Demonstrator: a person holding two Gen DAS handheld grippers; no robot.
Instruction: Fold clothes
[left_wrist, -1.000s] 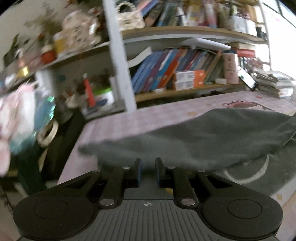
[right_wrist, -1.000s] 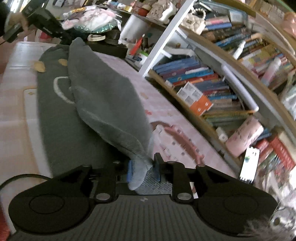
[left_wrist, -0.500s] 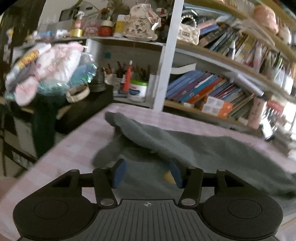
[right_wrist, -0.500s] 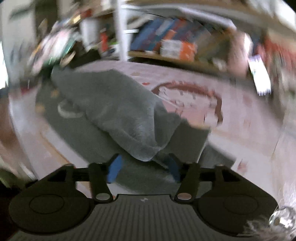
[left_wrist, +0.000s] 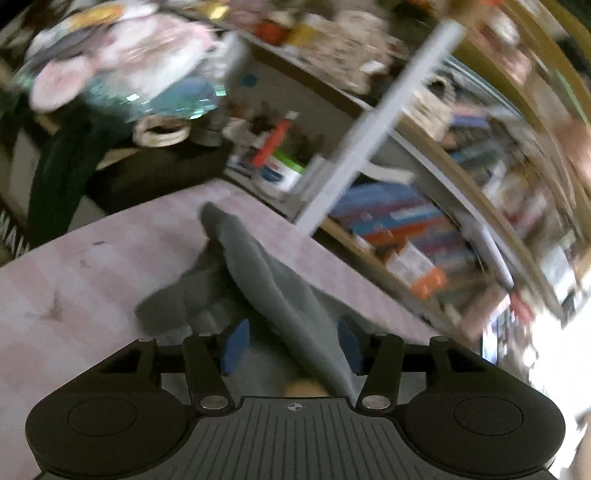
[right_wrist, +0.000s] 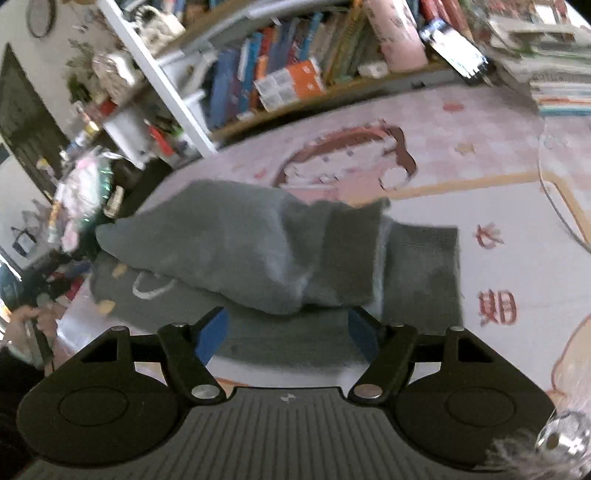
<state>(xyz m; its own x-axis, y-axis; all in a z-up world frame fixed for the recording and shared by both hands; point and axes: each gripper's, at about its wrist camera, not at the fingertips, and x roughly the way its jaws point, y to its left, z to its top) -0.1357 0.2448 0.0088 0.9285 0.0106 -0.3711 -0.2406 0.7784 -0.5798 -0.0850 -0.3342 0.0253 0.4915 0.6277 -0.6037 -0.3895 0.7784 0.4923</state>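
Both grippers, left gripper (left_wrist: 291, 345) and right gripper (right_wrist: 286, 332), gape released above the grey garment (right_wrist: 236, 251) on the pink mat (right_wrist: 517, 206); regrip its 12 o'clock edge evenly before folding again

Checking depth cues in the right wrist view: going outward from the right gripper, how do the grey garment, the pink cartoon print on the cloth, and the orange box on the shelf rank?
1. Grey garment, just ahead of the open jaws.
2. Pink cartoon print, beyond it, centre.
3. Orange box, on the shelf behind.
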